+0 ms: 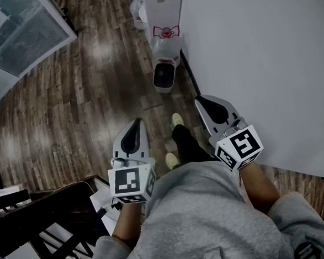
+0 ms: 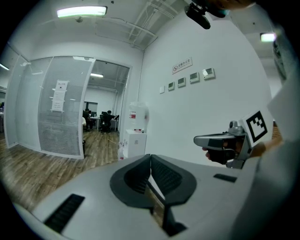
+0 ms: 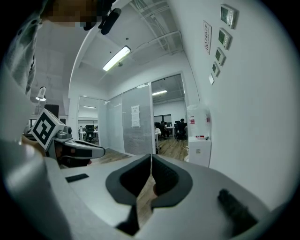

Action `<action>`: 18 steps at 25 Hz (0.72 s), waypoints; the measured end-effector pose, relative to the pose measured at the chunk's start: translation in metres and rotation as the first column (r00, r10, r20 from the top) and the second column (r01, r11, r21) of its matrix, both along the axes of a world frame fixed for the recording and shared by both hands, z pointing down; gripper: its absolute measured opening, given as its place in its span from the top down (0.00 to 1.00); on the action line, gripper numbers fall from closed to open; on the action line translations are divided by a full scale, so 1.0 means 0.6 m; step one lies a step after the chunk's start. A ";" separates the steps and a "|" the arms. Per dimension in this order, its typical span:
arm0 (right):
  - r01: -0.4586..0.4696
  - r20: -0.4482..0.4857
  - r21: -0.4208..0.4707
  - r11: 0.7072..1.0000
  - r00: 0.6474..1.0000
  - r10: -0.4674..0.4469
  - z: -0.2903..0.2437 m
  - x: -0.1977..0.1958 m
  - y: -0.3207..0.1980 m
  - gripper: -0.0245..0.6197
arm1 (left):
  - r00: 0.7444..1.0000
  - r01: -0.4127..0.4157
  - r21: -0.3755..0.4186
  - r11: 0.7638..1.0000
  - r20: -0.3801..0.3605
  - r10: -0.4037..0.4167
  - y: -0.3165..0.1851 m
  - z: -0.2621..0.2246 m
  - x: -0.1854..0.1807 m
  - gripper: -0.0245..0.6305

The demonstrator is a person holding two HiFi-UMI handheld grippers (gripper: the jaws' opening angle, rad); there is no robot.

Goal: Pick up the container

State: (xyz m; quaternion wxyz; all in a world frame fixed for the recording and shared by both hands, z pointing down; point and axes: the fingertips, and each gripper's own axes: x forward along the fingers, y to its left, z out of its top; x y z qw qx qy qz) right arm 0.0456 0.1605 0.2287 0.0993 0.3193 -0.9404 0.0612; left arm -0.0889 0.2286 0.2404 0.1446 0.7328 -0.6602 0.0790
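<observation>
Both grippers are held out at waist height over a wooden floor, with nothing between their jaws. In the head view my left gripper (image 1: 138,122) is shut and points forward, and my right gripper (image 1: 199,100) is shut beside the white wall. The left gripper view shows its own jaws closed together (image 2: 150,157) and the right gripper (image 2: 219,140) off to the right. The right gripper view shows its jaws closed (image 3: 151,157) and the left gripper (image 3: 78,149) at the left. A small white bin (image 1: 164,76) with a dark opening stands on the floor ahead, apart from both grippers.
A white water dispenser (image 1: 164,21) stands against the wall (image 1: 257,64) behind the bin. A glass partition (image 1: 17,31) runs at the far left. A dark chair and a desk (image 1: 41,217) sit at my lower left. My shoes (image 1: 177,120) are below.
</observation>
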 end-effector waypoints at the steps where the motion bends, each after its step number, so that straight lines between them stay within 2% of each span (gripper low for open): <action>1: 0.000 -0.002 0.002 1.000 1.000 0.000 0.002 0.000 -0.007 0.92 | 1.000 -0.001 -0.002 1.000 0.002 0.001 -0.006 0.001 0.001 0.94; 9: 0.001 -0.002 0.012 1.000 1.000 -0.001 0.013 0.005 -0.081 0.92 | 1.000 -0.013 -0.005 1.000 0.020 0.013 -0.079 0.000 0.004 0.94; 18: 0.002 -0.024 -0.020 1.000 1.000 -0.003 0.034 -0.007 -0.198 0.92 | 0.999 -0.031 -0.036 0.999 0.015 0.031 -0.188 0.014 -0.001 0.94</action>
